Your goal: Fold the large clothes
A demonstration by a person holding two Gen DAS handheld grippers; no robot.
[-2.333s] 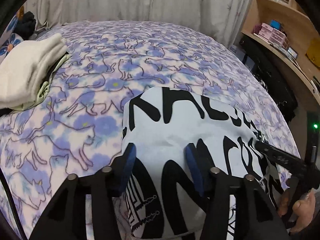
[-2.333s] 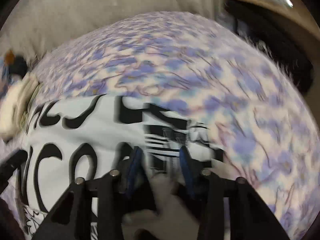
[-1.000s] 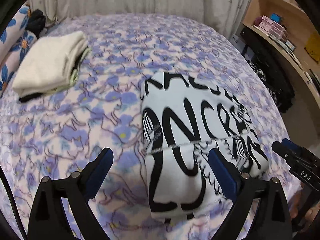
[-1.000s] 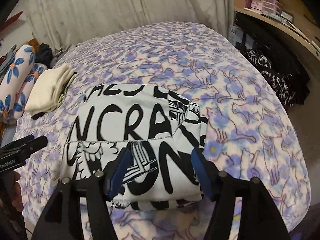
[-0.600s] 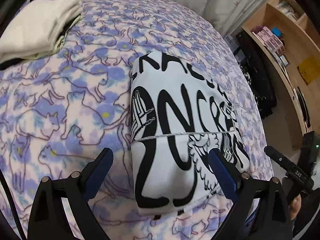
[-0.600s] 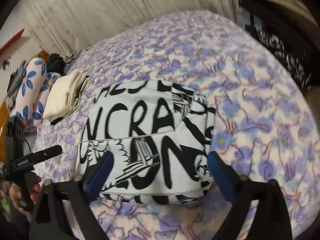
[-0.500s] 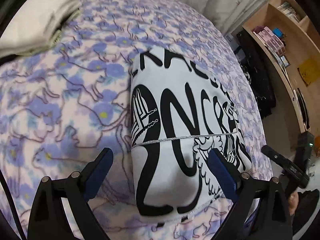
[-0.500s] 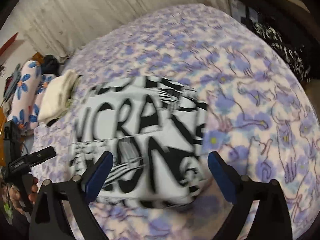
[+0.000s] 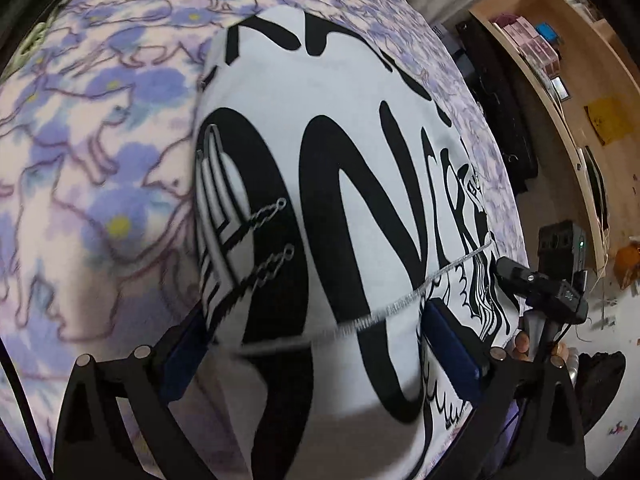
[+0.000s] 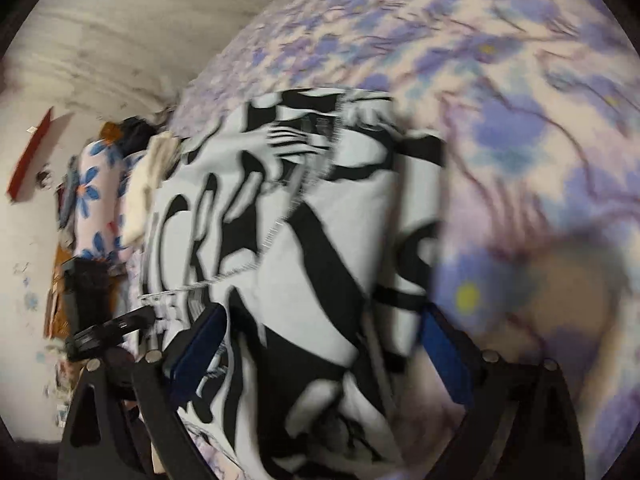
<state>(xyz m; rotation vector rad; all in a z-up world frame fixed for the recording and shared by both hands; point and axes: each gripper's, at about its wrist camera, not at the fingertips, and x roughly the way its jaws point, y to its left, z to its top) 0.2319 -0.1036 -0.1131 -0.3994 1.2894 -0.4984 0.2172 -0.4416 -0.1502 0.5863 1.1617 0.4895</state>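
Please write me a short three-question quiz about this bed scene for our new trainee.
1. True or false: the folded black-and-white garment lies on the purple cat-print blanket.
2. Multiple choice: the left hand-held gripper has its fingers A) spread wide, one at either side of the garment's near part; B) clamped shut on a pillow; C) holding a book.
3. Fill in: the right hand-held gripper has ____ pads.

Key: 1 true; 2 A; 3 blue.

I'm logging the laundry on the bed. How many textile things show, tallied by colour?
White with black lettering, folded garment: 1
Cream, folded pile: 1
Blue-flowered pillow: 1
Purple cat-print blanket: 1
Total: 4
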